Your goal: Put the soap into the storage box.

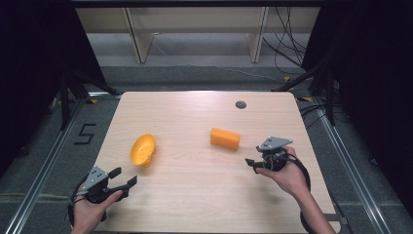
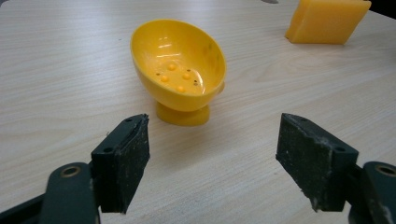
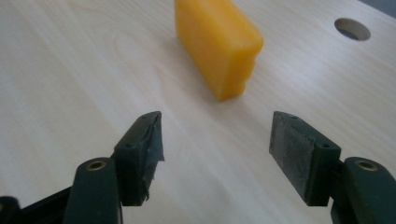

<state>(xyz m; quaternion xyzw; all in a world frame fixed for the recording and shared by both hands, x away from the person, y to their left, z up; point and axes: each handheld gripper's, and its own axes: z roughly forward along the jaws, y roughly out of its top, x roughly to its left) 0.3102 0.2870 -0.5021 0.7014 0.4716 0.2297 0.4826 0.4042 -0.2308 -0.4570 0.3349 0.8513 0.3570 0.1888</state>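
High view, bowl: yellow, tipped on its side, toward the table's left edge.
Block: orange, right of centre.
Left gripper: jaws wide, empty, near the front-left corner.
Right gripper: wide, empty, just short of the block.
Room: bare wood between bowl and block.

You're seeing one yellow bowl, one orange block, one table. You're holding two grippers: left, right.
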